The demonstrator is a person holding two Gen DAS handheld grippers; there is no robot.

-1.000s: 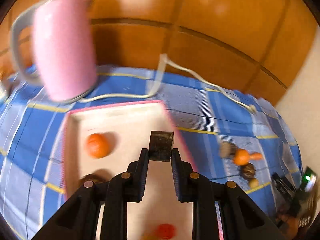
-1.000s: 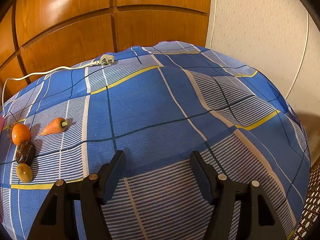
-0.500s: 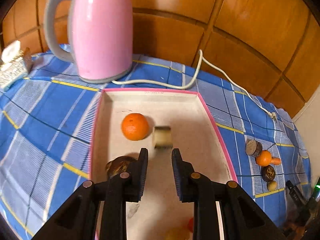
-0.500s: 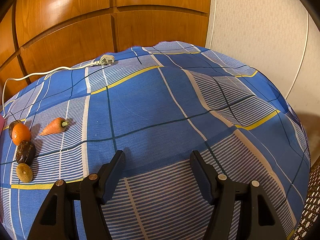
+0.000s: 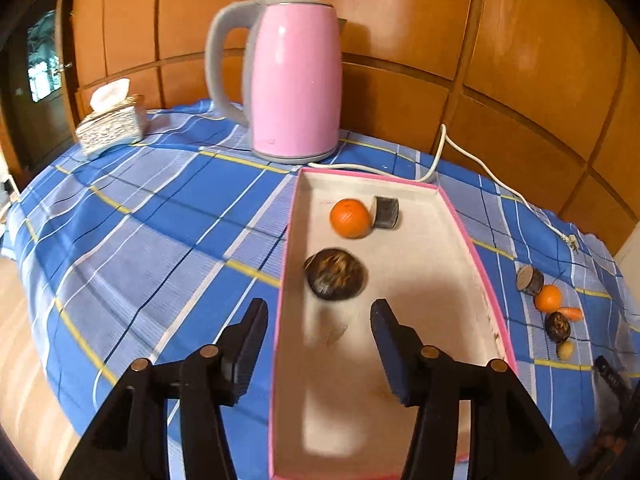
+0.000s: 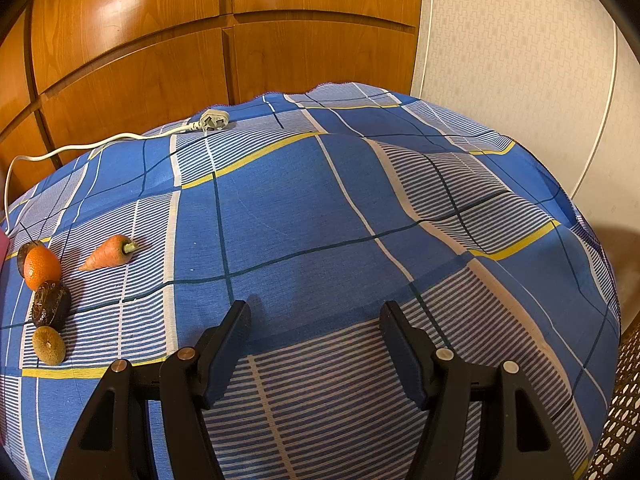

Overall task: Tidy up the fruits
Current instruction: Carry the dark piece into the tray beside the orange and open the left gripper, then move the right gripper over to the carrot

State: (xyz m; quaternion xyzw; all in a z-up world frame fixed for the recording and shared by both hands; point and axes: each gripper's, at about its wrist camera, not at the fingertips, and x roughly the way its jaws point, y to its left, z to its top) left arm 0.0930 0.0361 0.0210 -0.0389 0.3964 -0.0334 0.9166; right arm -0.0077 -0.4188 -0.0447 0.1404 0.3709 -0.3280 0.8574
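A pink-rimmed tray (image 5: 460, 216) lies on the blue checked cloth. In it are an orange (image 5: 350, 218), a small dark cylinder piece (image 5: 385, 212) touching it, and a dark brown round fruit (image 5: 335, 274). My left gripper (image 5: 319, 320) is open and empty, above the tray's near half, just behind the brown fruit. Right of the tray lie a cut piece (image 5: 529, 280), an orange (image 5: 548, 298), a carrot (image 5: 572, 313), a dark fruit (image 5: 557, 326) and a small one (image 5: 565, 350). My right gripper (image 6: 315, 322) is open and empty over bare cloth; the carrot (image 6: 107, 258), orange (image 6: 41, 267), dark fruit (image 6: 51, 309) and kiwi-like fruit (image 6: 49, 346) lie far left.
A pink kettle (image 5: 294, 80) stands behind the tray, its white cord (image 5: 492, 172) running right to a plug (image 6: 210, 122). A tissue box (image 5: 110, 126) sits at the back left. Wooden panels close off the back; the cloth drops off at the right edge (image 6: 592, 240).
My left gripper opened wide and let go of the dark cylinder piece, which now lies beside the orange in the tray. The left view pulled back and left. The right gripper has not moved.
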